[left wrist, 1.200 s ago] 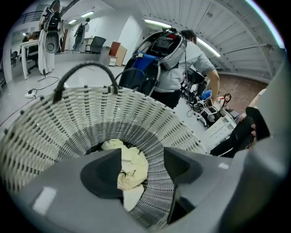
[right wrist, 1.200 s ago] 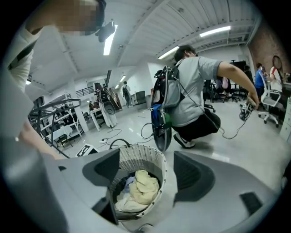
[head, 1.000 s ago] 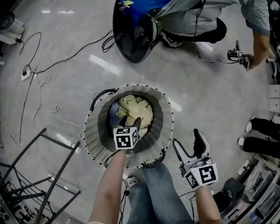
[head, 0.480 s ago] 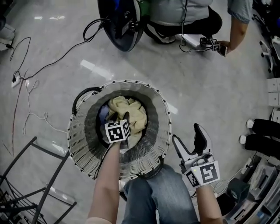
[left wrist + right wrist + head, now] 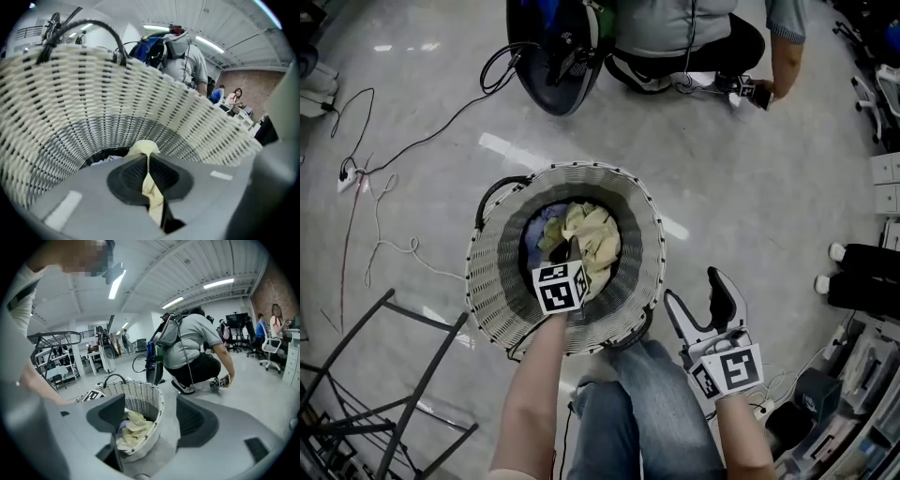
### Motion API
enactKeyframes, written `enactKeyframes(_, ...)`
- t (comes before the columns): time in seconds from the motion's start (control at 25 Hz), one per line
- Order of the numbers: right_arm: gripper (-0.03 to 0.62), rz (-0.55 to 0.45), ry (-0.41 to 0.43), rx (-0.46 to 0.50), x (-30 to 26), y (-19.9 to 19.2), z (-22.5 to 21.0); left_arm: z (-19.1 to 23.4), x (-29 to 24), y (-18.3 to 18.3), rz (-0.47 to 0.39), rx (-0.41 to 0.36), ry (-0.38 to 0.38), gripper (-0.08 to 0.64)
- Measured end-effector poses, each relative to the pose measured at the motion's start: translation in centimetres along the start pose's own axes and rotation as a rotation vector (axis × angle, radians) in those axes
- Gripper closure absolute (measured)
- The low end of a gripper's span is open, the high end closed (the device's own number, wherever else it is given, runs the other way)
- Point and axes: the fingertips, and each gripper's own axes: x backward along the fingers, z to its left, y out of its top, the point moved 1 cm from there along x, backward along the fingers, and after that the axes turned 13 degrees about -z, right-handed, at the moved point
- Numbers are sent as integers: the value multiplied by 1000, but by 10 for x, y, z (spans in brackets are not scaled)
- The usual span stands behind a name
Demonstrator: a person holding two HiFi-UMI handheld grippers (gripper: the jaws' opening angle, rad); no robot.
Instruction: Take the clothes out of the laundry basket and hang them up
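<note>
1. The laundry basket (image 5: 492,281) stands on the floor with the pale yellow garment (image 5: 600,239) lying on top of the other clothes inside it.
2. The left gripper (image 5: 570,251) reaches down inside the basket. Its jaws have just been closing and now pinch a fold of the pale yellow garment.
3. The right gripper (image 5: 694,295) hovers outside the basket, near its rim. Its jaws are wide apart after just closing a little, and they grip nothing.
4. A crouching person (image 5: 675,28) is beyond the basket's far side.
</note>
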Motion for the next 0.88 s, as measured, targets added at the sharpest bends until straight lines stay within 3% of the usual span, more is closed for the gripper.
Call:
enactKeyframes(0.36,249,4,29,2,47,70,51,-37,121,63,-65,28,-65,544)
enactKeyframes(0.88,258,25,38,-4,132,132,127,-102,318,152,-210,40,-158,545)
